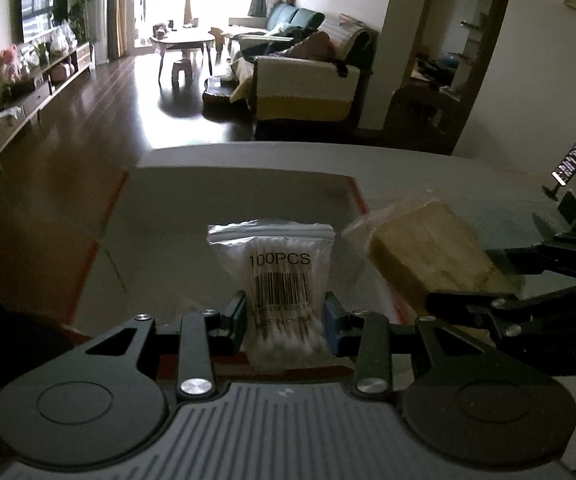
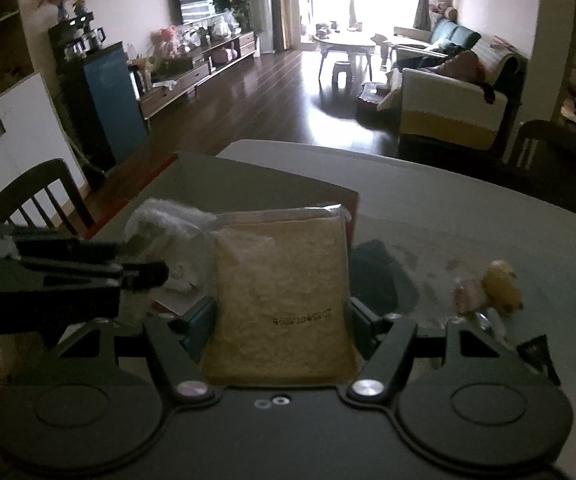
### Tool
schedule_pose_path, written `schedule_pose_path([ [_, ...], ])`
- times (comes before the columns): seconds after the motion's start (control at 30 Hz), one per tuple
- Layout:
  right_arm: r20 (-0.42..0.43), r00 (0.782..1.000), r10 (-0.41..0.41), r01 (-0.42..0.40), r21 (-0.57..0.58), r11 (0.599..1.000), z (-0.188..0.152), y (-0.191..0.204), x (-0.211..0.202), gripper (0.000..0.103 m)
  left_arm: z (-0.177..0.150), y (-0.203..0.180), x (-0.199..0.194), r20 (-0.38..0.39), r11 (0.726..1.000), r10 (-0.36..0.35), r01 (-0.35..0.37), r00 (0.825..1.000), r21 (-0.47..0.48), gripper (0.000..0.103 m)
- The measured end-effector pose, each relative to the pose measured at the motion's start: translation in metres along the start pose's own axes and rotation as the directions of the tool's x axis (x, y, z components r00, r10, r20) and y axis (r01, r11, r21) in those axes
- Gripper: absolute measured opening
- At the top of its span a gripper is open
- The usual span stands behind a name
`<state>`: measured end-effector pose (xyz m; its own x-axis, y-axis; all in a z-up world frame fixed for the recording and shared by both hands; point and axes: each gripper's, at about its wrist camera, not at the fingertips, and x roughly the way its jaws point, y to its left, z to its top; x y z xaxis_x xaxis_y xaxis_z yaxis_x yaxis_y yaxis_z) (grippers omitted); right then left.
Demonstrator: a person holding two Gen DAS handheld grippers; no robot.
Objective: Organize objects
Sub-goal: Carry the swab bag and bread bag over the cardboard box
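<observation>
Standing upright between the closed fingers of the left gripper (image 1: 285, 320), the bag of cotton swabs (image 1: 275, 280) is pinched across its lower half, barcode label facing the camera and zip top rising well past the fingertips. That hold likely keeps the soft bag from folding over while it is carried. Beyond the fingertips and below lies the grey tray (image 1: 215, 200) with its red rim, which I judge to be where the items are headed.

To the right of those fingers, the right gripper (image 2: 281, 320) is clamped on a flat pack of tan grains (image 2: 283, 280), squeezing its lower edges so the pack stands up and its sealed top reaches past the fingertips. The two packs are held near each other over the tray; whether they touch is unclear.

Right of the right fingers, a small yellow and pink toy (image 2: 492, 286) lies on the table (image 2: 488, 216). Farther right of the left gripper's fingers, a phone (image 1: 570, 162) stands on a holder.
</observation>
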<state>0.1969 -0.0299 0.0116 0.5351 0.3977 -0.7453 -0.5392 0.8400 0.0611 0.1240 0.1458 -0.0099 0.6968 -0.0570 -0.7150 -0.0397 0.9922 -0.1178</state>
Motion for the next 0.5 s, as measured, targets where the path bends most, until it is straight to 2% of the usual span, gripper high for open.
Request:
schedule_pose_path([
  [0.3,-0.004,1.0,-0.023,0.023,-0.072,0.997,0.029,0.03,0.033,0.068,0.023,0.046,0.019,-0.013,0.998,0.056,-0.055,0.998,0.028,0.038],
  [0.5,-0.021,0.999,-0.035,0.033,-0.093,0.995,0.04,0.036,0.064,0.068,0.032,0.062,0.052,-0.056,0.996,0.079,-0.076,0.995,0.056,0.038],
])
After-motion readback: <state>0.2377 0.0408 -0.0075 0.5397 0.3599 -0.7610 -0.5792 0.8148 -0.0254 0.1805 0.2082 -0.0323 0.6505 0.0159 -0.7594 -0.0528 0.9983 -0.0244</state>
